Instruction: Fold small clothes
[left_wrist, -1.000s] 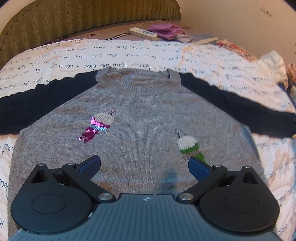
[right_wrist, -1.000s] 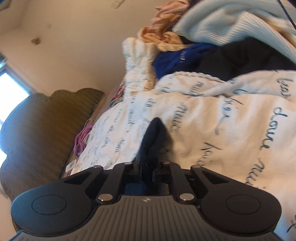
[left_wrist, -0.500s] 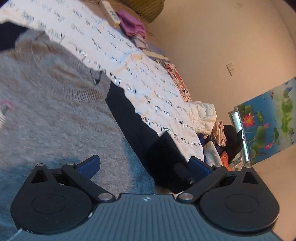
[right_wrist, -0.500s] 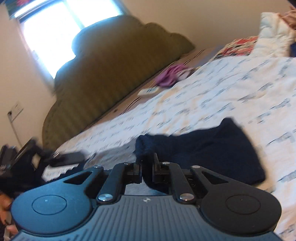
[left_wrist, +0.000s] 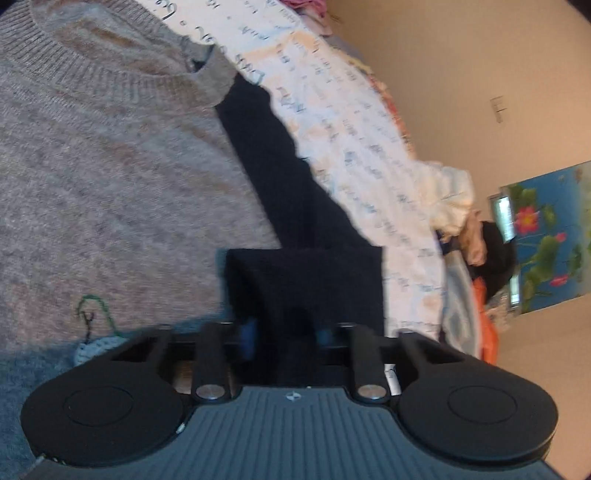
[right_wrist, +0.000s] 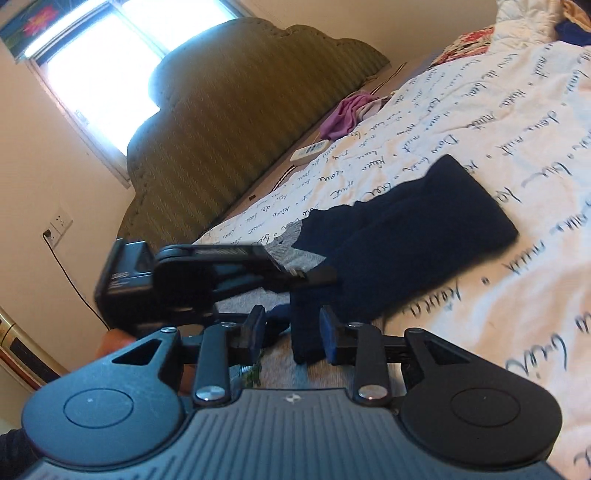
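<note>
A small grey sweater (left_wrist: 110, 177) with navy sleeves lies flat on the white script-print bedspread (left_wrist: 351, 140). Its right navy sleeve (left_wrist: 306, 266) is folded back over itself toward the body. My left gripper (left_wrist: 284, 336) is shut on the folded sleeve end. In the right wrist view the same sleeve (right_wrist: 417, 229) lies doubled on the bedspread (right_wrist: 517, 122). My right gripper (right_wrist: 291, 334) is open, with the sleeve end hanging loose between its blue pads. The left gripper's body (right_wrist: 207, 277) shows just above it.
A green padded headboard (right_wrist: 229, 122) stands at the bed's far end, with a purple cloth (right_wrist: 343, 114) and a white remote (right_wrist: 309, 150) near it. A pile of other clothes (left_wrist: 476, 251) lies at the bed's right side. A window (right_wrist: 92, 62) is behind.
My left gripper closed on the navy sleeve end that the right gripper carried over. My right gripper opened and released it. The sleeve now lies folded inward.
</note>
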